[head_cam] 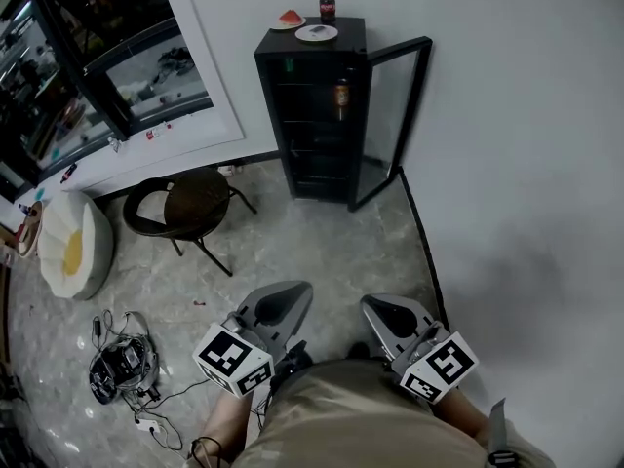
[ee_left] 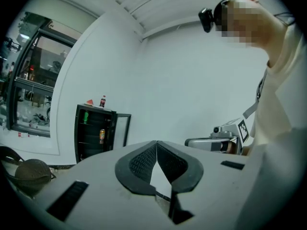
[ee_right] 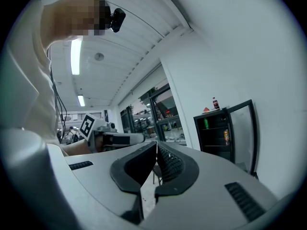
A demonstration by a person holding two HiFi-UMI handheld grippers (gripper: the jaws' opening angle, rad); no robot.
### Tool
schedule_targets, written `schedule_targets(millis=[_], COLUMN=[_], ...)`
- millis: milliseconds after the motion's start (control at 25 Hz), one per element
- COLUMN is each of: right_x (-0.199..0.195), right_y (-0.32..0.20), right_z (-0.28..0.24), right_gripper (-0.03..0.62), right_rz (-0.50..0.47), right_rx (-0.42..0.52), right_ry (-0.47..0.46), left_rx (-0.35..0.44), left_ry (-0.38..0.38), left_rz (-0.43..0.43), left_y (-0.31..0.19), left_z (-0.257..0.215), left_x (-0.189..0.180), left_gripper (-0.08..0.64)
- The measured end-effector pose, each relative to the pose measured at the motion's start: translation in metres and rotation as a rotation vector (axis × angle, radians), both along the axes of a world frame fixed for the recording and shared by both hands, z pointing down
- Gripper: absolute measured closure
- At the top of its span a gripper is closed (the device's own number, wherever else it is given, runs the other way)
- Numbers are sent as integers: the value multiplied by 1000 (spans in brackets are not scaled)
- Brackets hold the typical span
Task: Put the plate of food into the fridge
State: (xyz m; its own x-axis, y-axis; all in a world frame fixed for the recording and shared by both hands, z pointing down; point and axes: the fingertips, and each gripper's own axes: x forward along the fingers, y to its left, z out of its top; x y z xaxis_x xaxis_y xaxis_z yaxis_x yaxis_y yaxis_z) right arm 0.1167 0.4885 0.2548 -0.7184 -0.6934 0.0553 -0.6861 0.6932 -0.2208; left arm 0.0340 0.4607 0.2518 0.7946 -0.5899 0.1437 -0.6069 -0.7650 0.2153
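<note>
Head view is showing a tall black fridge (head_cam: 310,105) standing against the white wall, well apart from the person, with its glass door (head_cam: 395,115) swinging wide open to the right. Both grippers are hanging low beside the person's body. The left gripper (head_cam: 283,305) is keeping its jaws pressed together on nothing, and the right gripper (head_cam: 395,317) is doing likewise, pads meeting with nothing between them. The round white plate of food (head_cam: 316,33) is sitting on top of the fridge, just beside a smaller plate carrying a red watermelon slice (head_cam: 290,19) and a dark cola bottle (head_cam: 328,6). I am not managing to tell for sure which of the 2 plates the task means. The step in hand is looking like the approach: walking up to the fridge, parting 1 pair of jaws before arriving, and coming at the plate's rim level so the food is not sliding. A brown round chair (head_cam: 195,203) is standing left of the direct line, a white cushion with a yellow centre (head_cam: 73,247) is lying further left, and a tangle of black cables (head_cam: 122,364) is lying near the person's feet; none seems to be blocking the way. The bottle is crowding the plate, and an orange can (head_cam: 341,94) is occupying an upper shelf.
</note>
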Motion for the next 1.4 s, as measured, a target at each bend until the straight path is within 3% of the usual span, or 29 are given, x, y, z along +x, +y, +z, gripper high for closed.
schedule_targets(millis=[280, 680, 1080, 1400], right_x=[27, 52, 53, 28], right_y=[-16, -29, -49, -94], right_z=[-3, 3, 5, 0], right_gripper=[569, 569, 569, 569], right_rz=[-47, -53, 13, 71], right_rx=[26, 20, 2, -4], right_ry=[42, 1, 29, 39], left_rx=[12, 8, 5, 25], left_ry=[-39, -105, -51, 1], left_rz=[-44, -85, -47, -13], left_y=[-10, -21, -55, -106], left_z=[-3, 4, 14, 8], left_x=[27, 45, 43, 15], left_gripper=[549, 549, 549, 549])
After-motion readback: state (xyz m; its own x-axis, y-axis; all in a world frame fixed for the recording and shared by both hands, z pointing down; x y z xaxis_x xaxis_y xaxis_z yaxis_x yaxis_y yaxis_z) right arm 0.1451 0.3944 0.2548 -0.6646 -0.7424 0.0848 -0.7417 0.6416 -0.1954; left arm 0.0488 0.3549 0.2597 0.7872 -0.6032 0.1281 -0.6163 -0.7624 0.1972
